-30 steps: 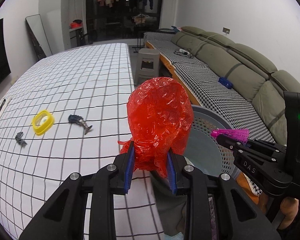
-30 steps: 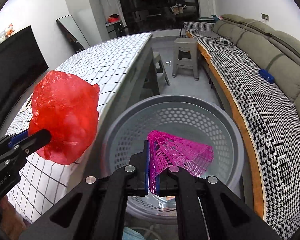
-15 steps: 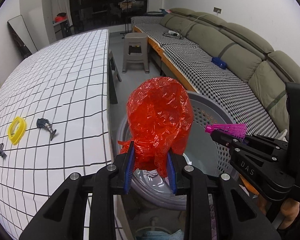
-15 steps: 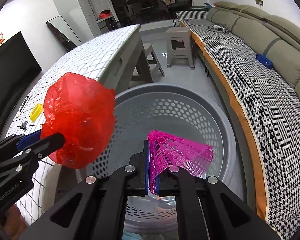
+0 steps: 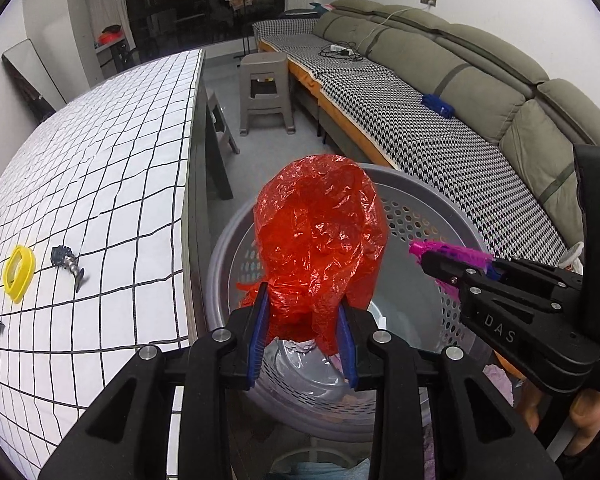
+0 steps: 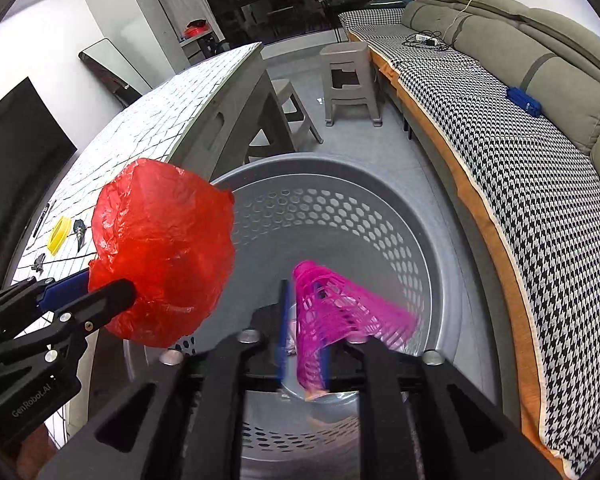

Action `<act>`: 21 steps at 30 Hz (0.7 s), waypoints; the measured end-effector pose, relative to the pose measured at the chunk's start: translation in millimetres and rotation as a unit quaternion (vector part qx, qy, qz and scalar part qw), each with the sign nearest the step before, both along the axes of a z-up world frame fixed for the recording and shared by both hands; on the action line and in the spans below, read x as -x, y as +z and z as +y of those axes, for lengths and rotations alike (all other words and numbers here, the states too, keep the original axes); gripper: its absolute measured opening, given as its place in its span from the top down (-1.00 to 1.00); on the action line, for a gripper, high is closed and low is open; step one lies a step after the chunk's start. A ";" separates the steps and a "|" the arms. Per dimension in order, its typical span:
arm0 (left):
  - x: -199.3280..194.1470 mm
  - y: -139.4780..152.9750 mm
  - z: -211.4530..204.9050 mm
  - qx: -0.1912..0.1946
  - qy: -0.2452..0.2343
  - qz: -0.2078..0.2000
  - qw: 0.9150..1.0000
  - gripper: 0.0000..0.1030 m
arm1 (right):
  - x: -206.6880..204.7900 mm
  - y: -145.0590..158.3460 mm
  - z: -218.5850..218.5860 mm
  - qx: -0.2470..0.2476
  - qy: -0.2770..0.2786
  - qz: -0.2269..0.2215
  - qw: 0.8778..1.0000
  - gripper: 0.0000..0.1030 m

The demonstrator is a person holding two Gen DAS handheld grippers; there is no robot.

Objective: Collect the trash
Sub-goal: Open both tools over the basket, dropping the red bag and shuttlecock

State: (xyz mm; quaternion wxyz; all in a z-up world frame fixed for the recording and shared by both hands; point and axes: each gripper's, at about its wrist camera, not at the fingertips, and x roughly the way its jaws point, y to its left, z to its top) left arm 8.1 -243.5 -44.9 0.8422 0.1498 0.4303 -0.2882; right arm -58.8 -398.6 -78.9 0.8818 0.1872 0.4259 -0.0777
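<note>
A crumpled red plastic bag (image 5: 320, 232) sits between the blue pads of my left gripper (image 5: 302, 300). Its jaws are opening, but the pads still touch the bag. It hangs over the left side of a grey perforated basket (image 5: 420, 196). In the right wrist view the same bag (image 6: 164, 256) and left gripper (image 6: 100, 288) are at the left. My right gripper (image 6: 304, 320) is over the basket (image 6: 340, 164) with its jaws opening. A pink mesh piece (image 6: 340, 312) lies blurred and loose between them, clear of the left pad. From the left wrist that pink mesh piece (image 5: 452, 250) shows at the right gripper (image 5: 428, 260).
A table with a white grid cloth (image 5: 100, 160) lies to the left, carrying a yellow ring (image 5: 19, 274) and two small dark pieces (image 5: 68, 262). Beyond the basket stands a grey stool (image 5: 266, 88). A sofa with a houndstooth cover (image 5: 440, 136) runs along the right.
Both grippers moved from the table edge to over the basket and lower. The right jaws have parted and the pink mesh has come loose. The left jaws stand slightly wider.
</note>
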 end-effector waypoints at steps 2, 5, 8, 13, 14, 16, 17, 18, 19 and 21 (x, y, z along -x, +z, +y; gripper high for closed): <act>-0.8 -0.2 -0.4 0.001 0.001 0.002 1.000 0.35 | 1.7 1.8 -2.3 0.000 -0.005 -0.009 1.000 0.07; -1.9 -1.2 0.0 -0.003 0.008 0.004 1.000 -0.07 | 3.4 4.6 -3.1 0.002 -0.008 -0.015 1.000 0.06; -0.5 0.8 1.2 0.000 0.011 -0.002 1.000 -0.33 | 4.6 4.3 -4.2 0.000 -0.009 -0.015 1.000 0.06; -0.8 1.0 3.2 -0.002 0.015 -0.002 1.000 -0.33 | 7.7 2.3 -3.4 -0.004 -0.014 -0.013 1.000 0.06; -1.1 1.2 3.8 -0.002 0.017 -0.002 1.000 -0.33 | 8.6 2.2 -2.3 -0.004 -0.016 -0.013 1.000 0.05; -1.4 1.3 5.4 -0.002 0.020 -0.002 1.000 -0.33 | 10.5 1.8 -1.6 -0.002 -0.018 -0.013 1.000 0.00; -1.2 1.5 6.1 -0.002 0.021 -0.004 1.000 -0.33 | 11.5 1.7 -1.0 -0.002 -0.019 -0.013 1.000 -0.02; -0.3 1.4 6.7 -0.003 0.022 -0.007 1.000 -0.33 | 12.6 1.2 -0.3 -0.001 -0.020 -0.013 1.000 -0.03; 0.5 1.3 7.3 -0.004 0.022 -0.009 1.000 -0.33 | 13.5 0.7 0.6 -0.002 -0.020 -0.012 1.000 -0.04; 1.0 1.3 8.2 -0.005 0.022 -0.010 1.000 -0.33 | 15.1 -1.4 1.6 -0.004 -0.021 -0.010 1.000 -0.04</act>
